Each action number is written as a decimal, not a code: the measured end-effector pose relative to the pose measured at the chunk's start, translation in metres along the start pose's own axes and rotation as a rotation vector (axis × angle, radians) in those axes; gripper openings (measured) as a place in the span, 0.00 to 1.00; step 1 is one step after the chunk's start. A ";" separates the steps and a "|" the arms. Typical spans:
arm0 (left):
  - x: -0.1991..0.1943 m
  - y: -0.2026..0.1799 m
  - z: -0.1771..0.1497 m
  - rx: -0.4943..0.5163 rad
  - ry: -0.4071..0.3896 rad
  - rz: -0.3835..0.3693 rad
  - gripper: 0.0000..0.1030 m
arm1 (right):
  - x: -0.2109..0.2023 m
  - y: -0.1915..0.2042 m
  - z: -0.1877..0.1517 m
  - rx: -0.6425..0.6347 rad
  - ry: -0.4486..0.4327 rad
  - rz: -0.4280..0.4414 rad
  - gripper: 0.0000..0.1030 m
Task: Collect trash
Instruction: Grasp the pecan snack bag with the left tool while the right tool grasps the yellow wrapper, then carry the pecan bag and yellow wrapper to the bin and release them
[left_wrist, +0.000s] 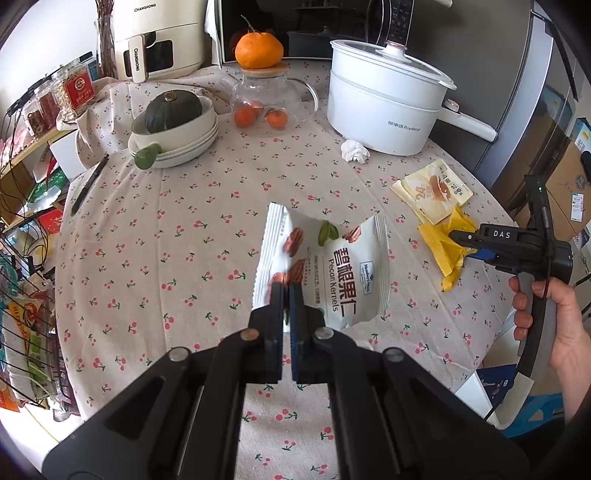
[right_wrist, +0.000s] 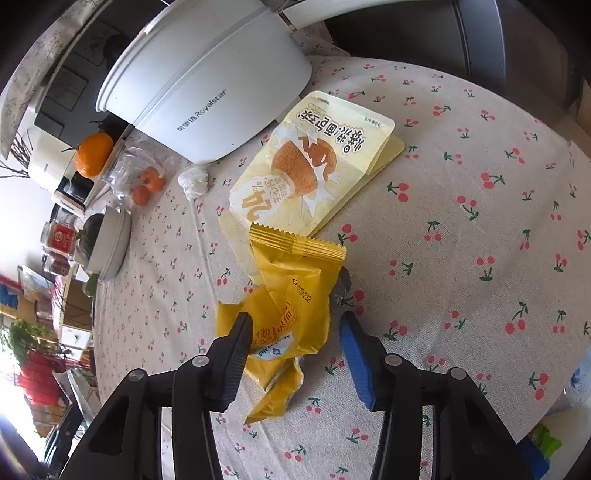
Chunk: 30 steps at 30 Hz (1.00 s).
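Note:
My left gripper (left_wrist: 285, 286) is shut on a white pecan kernels bag (left_wrist: 332, 266) and holds it above the cherry-print tablecloth (left_wrist: 177, 236). My right gripper (right_wrist: 295, 321) is open, its jaws on either side of a crumpled yellow wrapper (right_wrist: 291, 299) lying on the cloth; it also shows in the left wrist view (left_wrist: 458, 236) at the wrapper (left_wrist: 441, 243). A pale yellow snack pouch (right_wrist: 314, 162) lies just beyond the wrapper, also seen in the left wrist view (left_wrist: 432, 192). A crumpled white tissue (left_wrist: 354, 151) lies by the pot, also in the right wrist view (right_wrist: 194, 181).
A white Royalstar pot (left_wrist: 388, 107) stands at the back right. A glass teapot with tangerines (left_wrist: 266, 99), stacked bowls holding a dark squash (left_wrist: 173, 125), a pen (left_wrist: 88, 184) and an air fryer (left_wrist: 159, 37) sit farther back and left. A wire rack (left_wrist: 26, 314) stands left.

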<state>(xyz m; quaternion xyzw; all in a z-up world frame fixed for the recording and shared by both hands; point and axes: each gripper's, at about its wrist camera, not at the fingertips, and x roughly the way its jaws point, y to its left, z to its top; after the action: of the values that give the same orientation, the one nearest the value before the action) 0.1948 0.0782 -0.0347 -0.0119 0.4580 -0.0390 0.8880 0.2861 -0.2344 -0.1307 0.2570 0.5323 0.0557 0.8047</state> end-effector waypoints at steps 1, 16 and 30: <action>0.001 0.000 0.000 0.000 0.002 0.001 0.03 | 0.001 0.001 0.001 -0.008 0.000 -0.010 0.32; -0.021 -0.007 -0.007 0.007 -0.023 -0.018 0.03 | -0.057 -0.008 -0.003 -0.070 -0.008 -0.085 0.06; -0.042 -0.061 -0.019 0.163 -0.059 -0.070 0.03 | -0.183 -0.060 -0.024 -0.118 -0.107 -0.100 0.06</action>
<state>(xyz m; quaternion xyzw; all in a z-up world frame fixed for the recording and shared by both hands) 0.1511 0.0209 -0.0082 0.0431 0.4263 -0.1069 0.8972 0.1755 -0.3442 -0.0150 0.1847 0.4964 0.0329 0.8476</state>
